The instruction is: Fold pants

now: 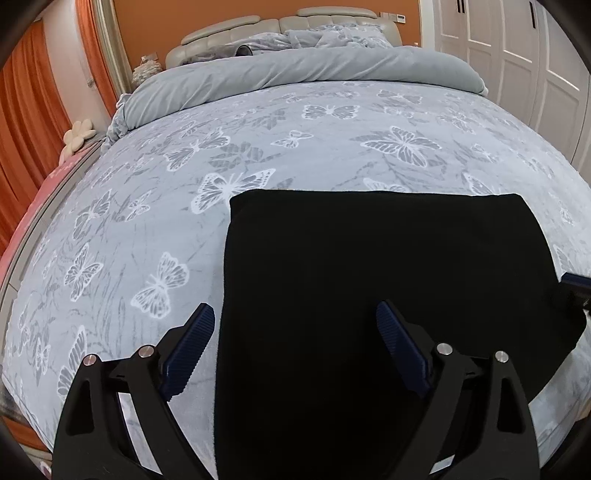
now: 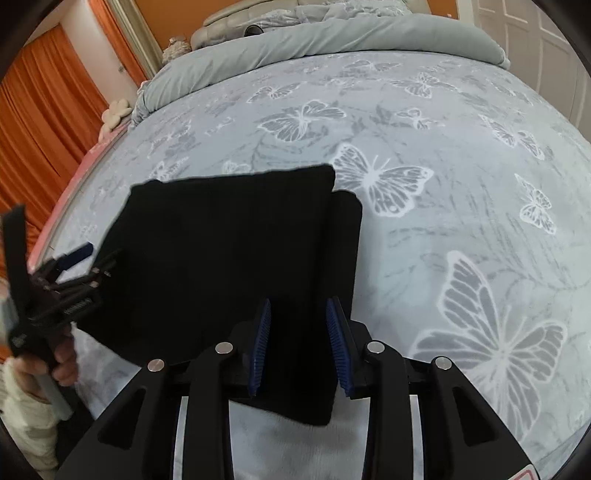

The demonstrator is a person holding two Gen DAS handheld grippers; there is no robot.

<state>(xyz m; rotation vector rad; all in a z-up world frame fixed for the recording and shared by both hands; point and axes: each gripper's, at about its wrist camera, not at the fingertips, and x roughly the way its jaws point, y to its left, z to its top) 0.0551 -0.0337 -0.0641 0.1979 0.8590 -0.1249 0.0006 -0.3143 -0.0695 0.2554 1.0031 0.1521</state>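
The black pants (image 1: 369, 277) lie folded into a flat rectangle on the butterfly-patterned bedspread (image 1: 147, 221). My left gripper (image 1: 295, 314) stands open and wide over their near left edge, one blue pad above the bedspread and the other above the cloth. In the right wrist view the pants (image 2: 221, 258) show two layers, the lower one sticking out a little on the right. My right gripper (image 2: 299, 306) hovers over their near right part, its pads apart with flat cloth showing in the gap and nothing pinched. The left gripper (image 2: 79, 254) also appears there, at the pants' left edge.
A rolled grey duvet (image 1: 295, 74) and a padded headboard (image 1: 229, 29) lie at the far end of the bed. Orange curtains (image 1: 26, 129) hang on the left and white cupboard doors (image 1: 517, 48) stand on the right. A hand (image 2: 62, 365) holds the left tool.
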